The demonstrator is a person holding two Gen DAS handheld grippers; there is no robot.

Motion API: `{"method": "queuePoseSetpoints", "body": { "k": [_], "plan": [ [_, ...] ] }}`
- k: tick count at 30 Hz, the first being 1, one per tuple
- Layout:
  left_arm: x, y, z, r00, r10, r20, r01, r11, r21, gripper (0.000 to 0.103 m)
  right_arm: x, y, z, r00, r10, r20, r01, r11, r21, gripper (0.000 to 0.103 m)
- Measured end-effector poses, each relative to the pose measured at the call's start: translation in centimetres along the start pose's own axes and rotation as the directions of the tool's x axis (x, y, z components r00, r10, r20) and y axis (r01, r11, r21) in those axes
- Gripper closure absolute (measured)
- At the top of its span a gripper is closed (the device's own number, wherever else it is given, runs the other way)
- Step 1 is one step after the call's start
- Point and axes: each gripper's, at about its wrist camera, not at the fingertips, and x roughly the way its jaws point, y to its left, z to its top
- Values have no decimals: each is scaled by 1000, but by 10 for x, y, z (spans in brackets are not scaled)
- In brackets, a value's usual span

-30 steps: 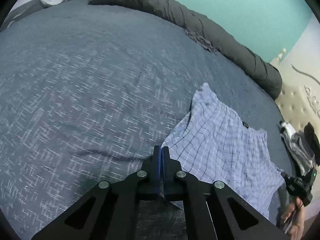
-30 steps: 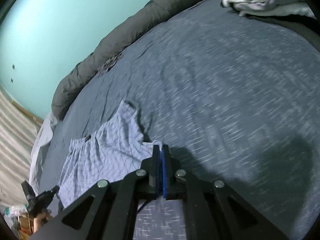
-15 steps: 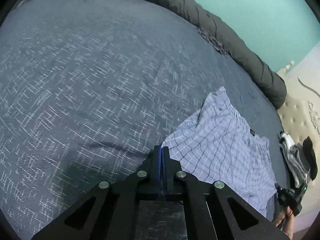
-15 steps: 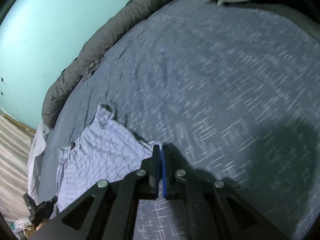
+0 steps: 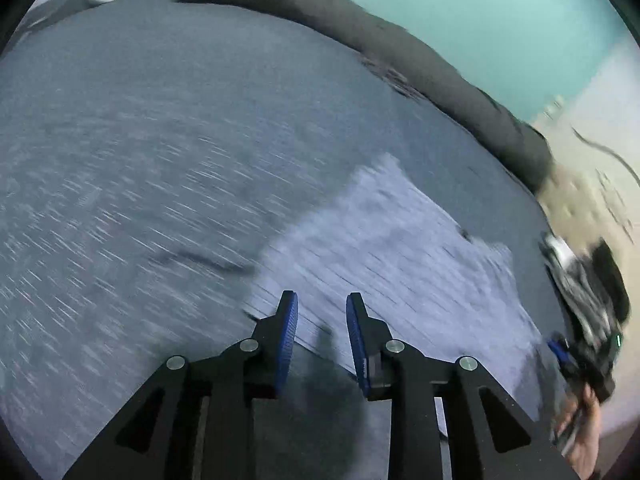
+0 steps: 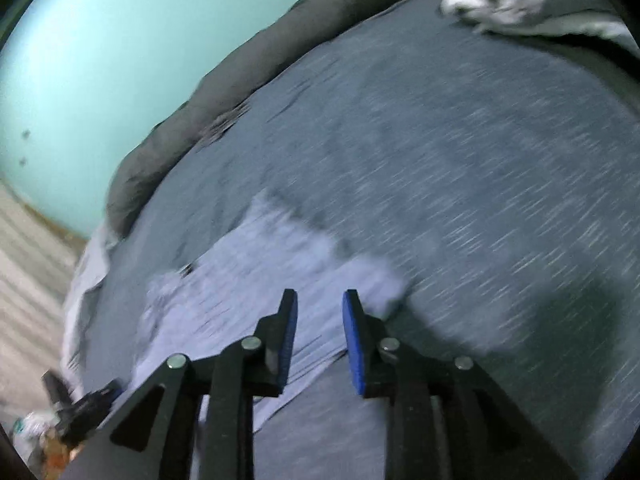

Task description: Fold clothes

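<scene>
Apparently early: pale blue checked shorts (image 5: 384, 248) laid flat on dark blue-grey bedspread (image 5: 140, 160), no fold seen yet. Left gripper (image 5: 322, 312) and right gripper (image 6: 319, 308) held over shorts' near edge, fingers parted, nothing gripped.

Home bedroom, wide bed (image 5: 168, 152) in grey-blue cover, rolled dark duvet (image 6: 224, 92), tufted headboard (image 5: 592, 200), teal wall (image 6: 100, 60)

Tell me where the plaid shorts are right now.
The plaid shorts lie spread on the blue-grey bedspread, just ahead of the open left gripper and open right gripper, with neither holding them.
</scene>
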Motion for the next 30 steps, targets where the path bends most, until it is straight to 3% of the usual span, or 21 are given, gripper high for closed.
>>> {"method": "queuePoseSetpoints", "body": {
  "k": [4,10,17,23,25,27,28,30],
  "plan": [
    [8,-44,-34,994,-63,-92,72,992,101,76,6,37,-30,989,71,-126,-83,993,-87,77],
    [17,-71,-73,976,-105,-189,133,981,140,73,8,65,-68,968,92,-233,-128,981,-145,76],
    [20,-76,-87,969,-120,-214,153,978,145,73,20,88,-97,945,111,-307,-177,964,-197,71],
    [27,-81,-90,963,-135,-231,174,972,157,73,29,102,-106,944,87,-317,-176,948,-264,71],
    [29,-83,-92,961,-141,-239,183,969,167,73,32,103,-108,937,95,-335,-192,943,-271,75],
    [31,-84,-92,960,-143,-241,187,967,171,73,35,104,-110,935,100,-341,-202,939,-278,92],
    [32,-84,-92,959,-146,-242,190,967,171,73,36,105,-111,934,101,-343,-206,937,-282,94],
    [33,-83,-92,956,-155,-249,201,965,167,90,34,105,-110,934,110,-339,-211,937,-278,101]
  ]
}}
